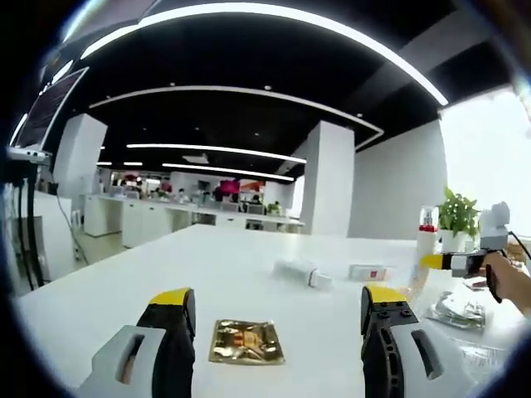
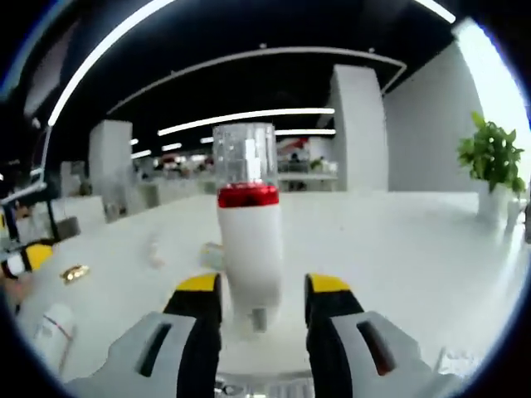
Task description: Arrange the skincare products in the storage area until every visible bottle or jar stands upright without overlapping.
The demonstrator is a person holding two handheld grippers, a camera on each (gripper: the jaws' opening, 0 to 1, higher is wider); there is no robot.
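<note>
Right tool [image 2: 264, 300] clamping upright bottle [image 2: 248, 240], open table [image 2: 415, 249] beyond

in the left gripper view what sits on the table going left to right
gold foil sachet → white tube lying flat → small white box → upright white bottle in the right gripper → clear plastic packet

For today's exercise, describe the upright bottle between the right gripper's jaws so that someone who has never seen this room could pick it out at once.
Start at the long white table in the open office. On it, the right gripper has its yellow-tipped jaws on either side of a white bottle standing upright. Its red band under a clear cap sets it apart from the white tube lying flat and the flat gold sachet.
</note>
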